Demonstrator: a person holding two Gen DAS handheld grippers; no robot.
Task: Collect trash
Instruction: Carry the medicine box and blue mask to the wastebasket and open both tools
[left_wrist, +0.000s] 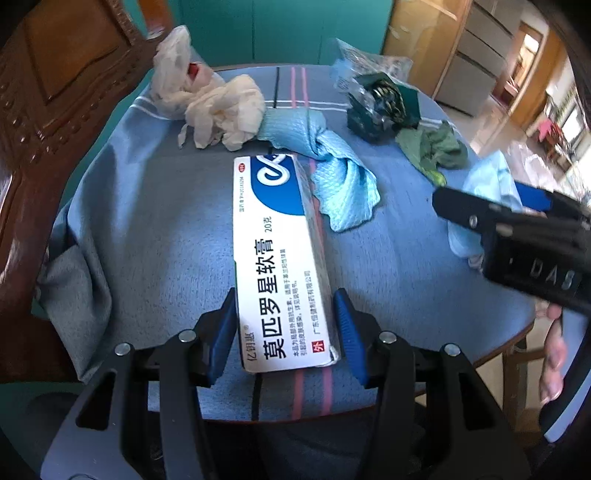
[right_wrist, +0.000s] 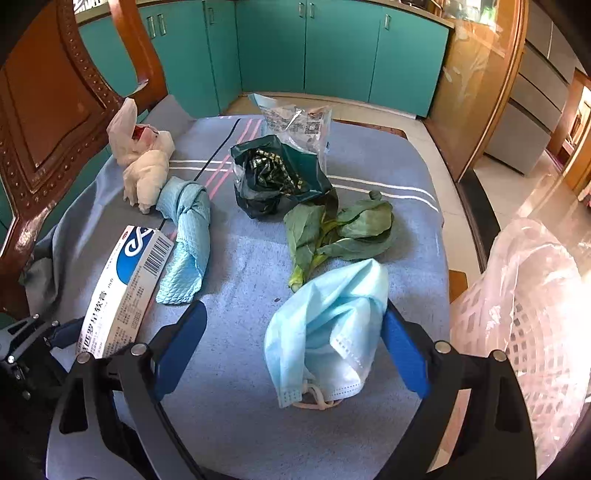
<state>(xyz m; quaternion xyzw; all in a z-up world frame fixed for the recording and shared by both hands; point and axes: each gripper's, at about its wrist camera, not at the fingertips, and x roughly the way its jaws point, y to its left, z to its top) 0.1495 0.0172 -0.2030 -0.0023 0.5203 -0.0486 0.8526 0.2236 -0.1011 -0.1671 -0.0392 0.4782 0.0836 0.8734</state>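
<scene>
The white-and-blue ointment box (left_wrist: 279, 266) lay lengthwise on the blue cloth-covered table (left_wrist: 155, 221), and its near end sat between the blue pads of my left gripper (left_wrist: 286, 332). The left pad looked pressed against the box's side, and a thin gap showed at the right one, so I could not tell whether I truly had it clamped. Beside it, my right gripper (right_wrist: 295, 347) stood with its fingers spread wide around a crumpled light-blue face mask (right_wrist: 325, 325), one pad just touching the mask's edge and the other well clear, so nothing was held there. Beyond these two pieces, the rest of the trash was spread over the table: a knotted light-blue cloth (right_wrist: 186, 236) just beside the box, wilted green leaves (right_wrist: 340, 229) just behind the mask, a dark green crumpled wrapper (right_wrist: 277, 177) with a clear plastic bag (right_wrist: 299, 122) behind it, and a wad of cream-coloured tissue (right_wrist: 142, 166) near the carved wooden chair back (right_wrist: 51, 110). At the right edge stood a pale mesh basket lined with a thin plastic bag (right_wrist: 528, 314), and I saw nothing inside it. By my reckoning the collecting had barely begun: every piece was on the table, with two about to be picked up.
</scene>
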